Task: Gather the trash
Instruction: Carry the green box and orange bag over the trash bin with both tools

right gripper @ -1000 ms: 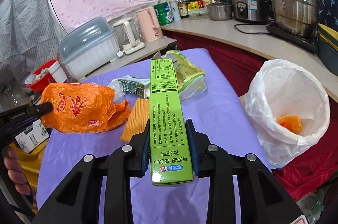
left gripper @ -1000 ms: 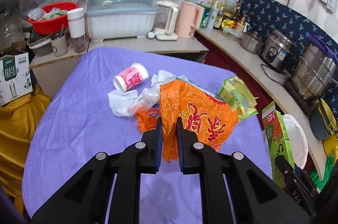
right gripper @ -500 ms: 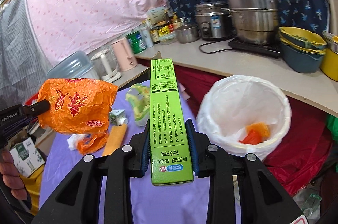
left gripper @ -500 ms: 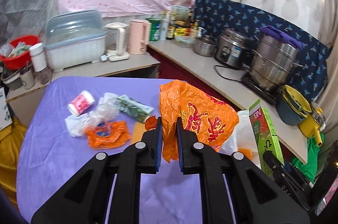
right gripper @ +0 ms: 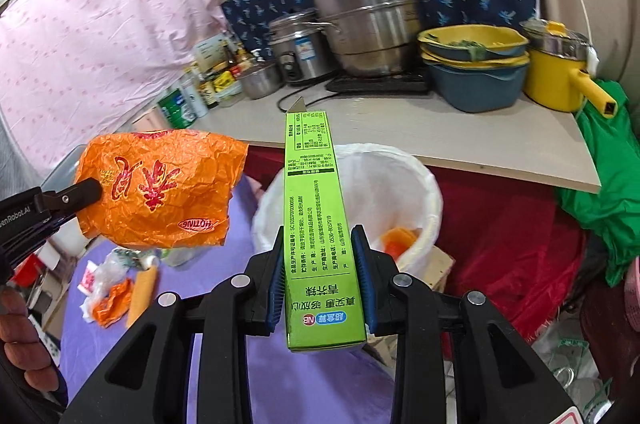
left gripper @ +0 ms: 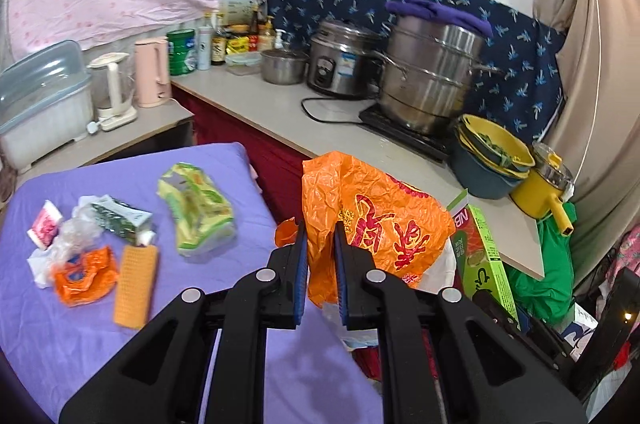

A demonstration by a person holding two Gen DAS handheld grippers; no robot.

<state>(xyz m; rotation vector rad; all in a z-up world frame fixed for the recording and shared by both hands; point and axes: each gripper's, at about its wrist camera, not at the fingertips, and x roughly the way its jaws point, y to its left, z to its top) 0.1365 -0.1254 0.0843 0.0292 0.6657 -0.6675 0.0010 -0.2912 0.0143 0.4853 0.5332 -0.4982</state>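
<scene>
The purple table (left gripper: 120, 336) takes up the near left, and the long grey counter (left gripper: 280, 108) runs along the far right with a big steel pot (left gripper: 432, 72) and a rice cooker (left gripper: 340, 64) on it. A bin with a white bag (right gripper: 424, 192) stands between the table and the counter, on the right, with something orange (right gripper: 396, 240) down inside. The orange plastic bag (left gripper: 380, 224) hangs in the air beyond the right edge of the table, and the left gripper (left gripper: 321, 256) pinches its near edge tight between both fingers. The green box (right gripper: 316, 216) is long and thin, and the right gripper (right gripper: 320, 280) squeezes it from both sides near its near end, so its far end points out over the bin. More trash lies on the far left part of the table: a green and yellow wrapper (left gripper: 196, 208), an orange waffle-like piece (left gripper: 134, 284), a small crumpled orange wrapper (left gripper: 84, 274), a dark green packet (left gripper: 120, 220), some clear and white plastic (left gripper: 68, 236), and a little pink and white cup (left gripper: 44, 224) lying at the far left
</scene>
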